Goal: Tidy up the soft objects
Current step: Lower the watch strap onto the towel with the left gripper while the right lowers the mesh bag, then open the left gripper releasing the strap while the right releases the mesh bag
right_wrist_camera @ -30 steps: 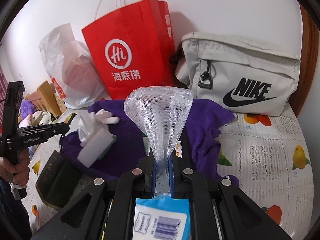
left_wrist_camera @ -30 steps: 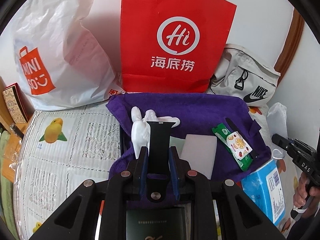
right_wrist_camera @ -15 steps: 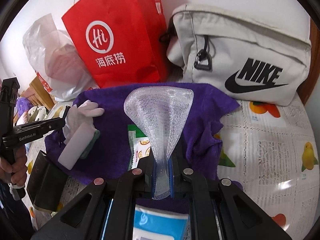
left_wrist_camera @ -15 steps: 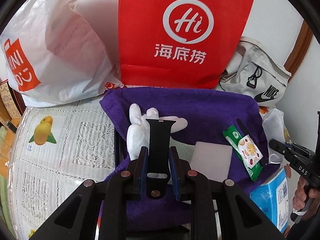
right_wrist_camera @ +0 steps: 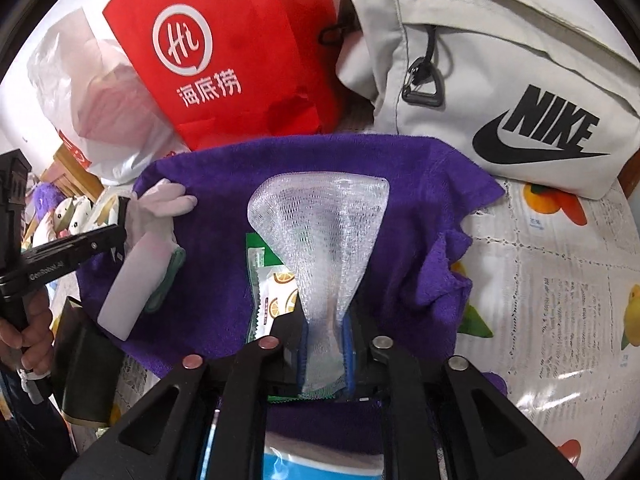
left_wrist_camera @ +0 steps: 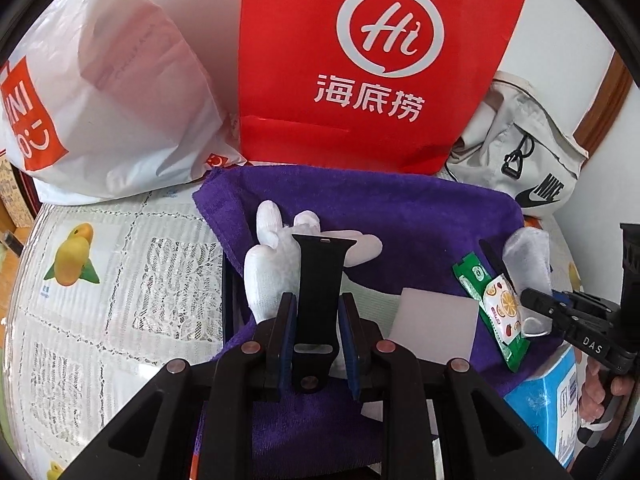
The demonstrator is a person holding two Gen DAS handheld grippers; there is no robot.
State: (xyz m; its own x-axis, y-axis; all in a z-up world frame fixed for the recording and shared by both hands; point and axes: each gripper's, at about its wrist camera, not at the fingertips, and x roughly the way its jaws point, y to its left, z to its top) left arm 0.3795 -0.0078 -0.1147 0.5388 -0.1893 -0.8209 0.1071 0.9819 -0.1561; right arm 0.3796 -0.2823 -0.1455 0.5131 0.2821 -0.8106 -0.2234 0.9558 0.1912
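your right gripper (right_wrist_camera: 324, 344) is letting go, jaws opening with the white mesh sleeve (right_wrist_camera: 320, 236) between the pads, so let it settle flat onto the purple towel (right_wrist_camera: 400, 216) beside the snack packet (right_wrist_camera: 272, 292) rather than dropping it over the edge. your left gripper (left_wrist_camera: 318, 332) is clamped on the black watch strap (left_wrist_camera: 320, 280); lay it just past the white glove (left_wrist_camera: 272, 276). the sleeve is translucent, netted, fanning wide at its far end (limp, so it will slump).
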